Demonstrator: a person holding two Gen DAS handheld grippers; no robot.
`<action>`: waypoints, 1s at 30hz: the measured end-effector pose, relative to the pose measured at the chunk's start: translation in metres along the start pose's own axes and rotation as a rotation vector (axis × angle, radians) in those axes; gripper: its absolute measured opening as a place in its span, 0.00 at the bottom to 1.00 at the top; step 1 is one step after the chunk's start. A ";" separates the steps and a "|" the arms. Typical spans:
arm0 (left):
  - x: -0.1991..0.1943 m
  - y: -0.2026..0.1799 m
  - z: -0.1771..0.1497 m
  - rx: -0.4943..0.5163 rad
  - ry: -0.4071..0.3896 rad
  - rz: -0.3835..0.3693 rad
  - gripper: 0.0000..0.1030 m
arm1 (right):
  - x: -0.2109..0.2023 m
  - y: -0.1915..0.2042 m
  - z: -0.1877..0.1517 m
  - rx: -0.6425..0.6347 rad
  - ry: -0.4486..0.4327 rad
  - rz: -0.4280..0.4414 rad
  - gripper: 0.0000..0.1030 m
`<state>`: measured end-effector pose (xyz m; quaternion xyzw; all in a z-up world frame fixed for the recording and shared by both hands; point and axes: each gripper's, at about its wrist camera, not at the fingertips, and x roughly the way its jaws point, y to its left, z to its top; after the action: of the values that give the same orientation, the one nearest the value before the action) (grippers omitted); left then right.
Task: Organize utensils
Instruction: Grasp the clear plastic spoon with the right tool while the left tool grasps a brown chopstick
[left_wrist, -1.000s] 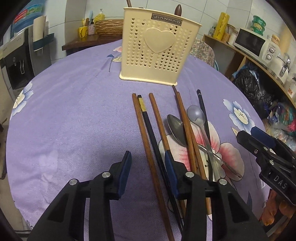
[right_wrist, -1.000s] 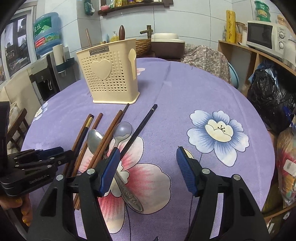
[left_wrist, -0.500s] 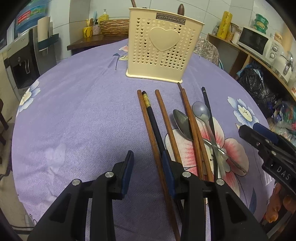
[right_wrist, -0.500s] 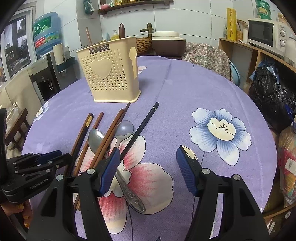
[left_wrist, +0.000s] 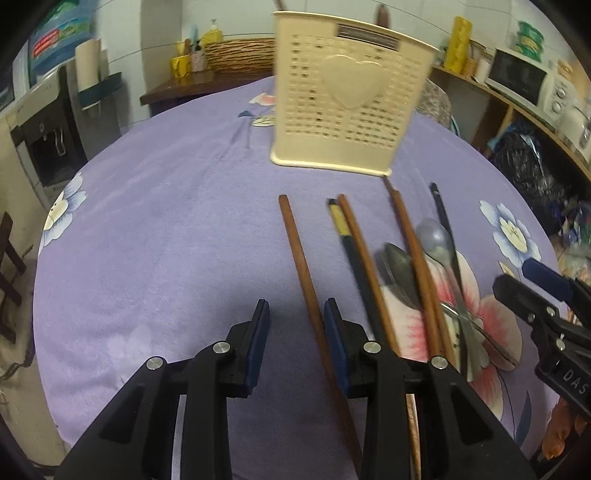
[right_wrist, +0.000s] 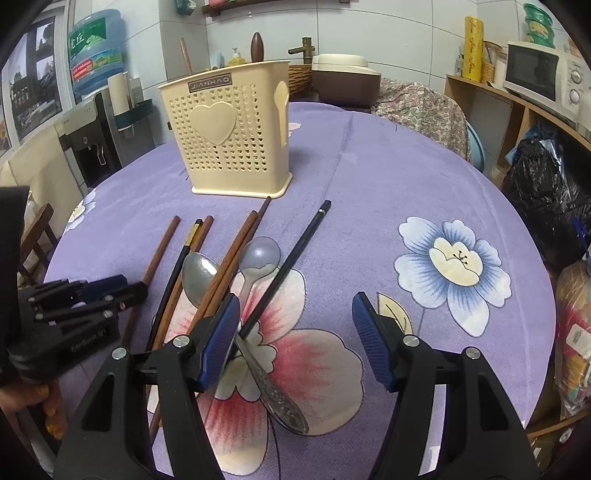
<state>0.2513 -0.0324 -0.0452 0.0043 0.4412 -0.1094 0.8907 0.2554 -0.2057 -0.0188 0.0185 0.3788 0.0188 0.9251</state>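
A cream perforated utensil holder (left_wrist: 347, 110) with a heart stands on the purple tablecloth; it also shows in the right wrist view (right_wrist: 232, 136). Several brown chopsticks, two black ones and two metal spoons (right_wrist: 207, 273) lie in front of it. My left gripper (left_wrist: 295, 325) is open, its jaws straddling the leftmost brown chopstick (left_wrist: 299, 258) low over the cloth. My right gripper (right_wrist: 295, 325) is open and empty over the pink flower, its left finger above a spoon handle (right_wrist: 273, 391) and the end of a black chopstick (right_wrist: 291, 266).
The round table's edge (left_wrist: 40, 332) curves close on the left. A water dispenser (right_wrist: 92, 144) stands beyond the table's left side. Shelves with a microwave (right_wrist: 535, 74) and black bags (right_wrist: 546, 188) are to the right. A draped chair (right_wrist: 421, 107) stands behind the table.
My left gripper has moved right and forward, so the leftmost brown chopstick now lies between its jaws, and the jaws have narrowed. The right gripper has hardly moved.
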 end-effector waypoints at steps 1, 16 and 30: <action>0.001 0.003 0.002 -0.005 0.003 -0.004 0.32 | 0.004 0.003 0.003 -0.007 0.009 0.016 0.56; 0.001 0.007 0.002 -0.004 -0.007 -0.008 0.41 | 0.040 0.033 0.005 -0.024 0.135 0.000 0.18; 0.000 0.006 -0.001 -0.010 -0.019 -0.003 0.47 | -0.001 -0.014 0.002 0.041 0.010 -0.022 0.08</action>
<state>0.2521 -0.0262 -0.0461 -0.0020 0.4331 -0.1086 0.8948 0.2568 -0.2193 -0.0173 0.0334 0.3840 0.0010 0.9227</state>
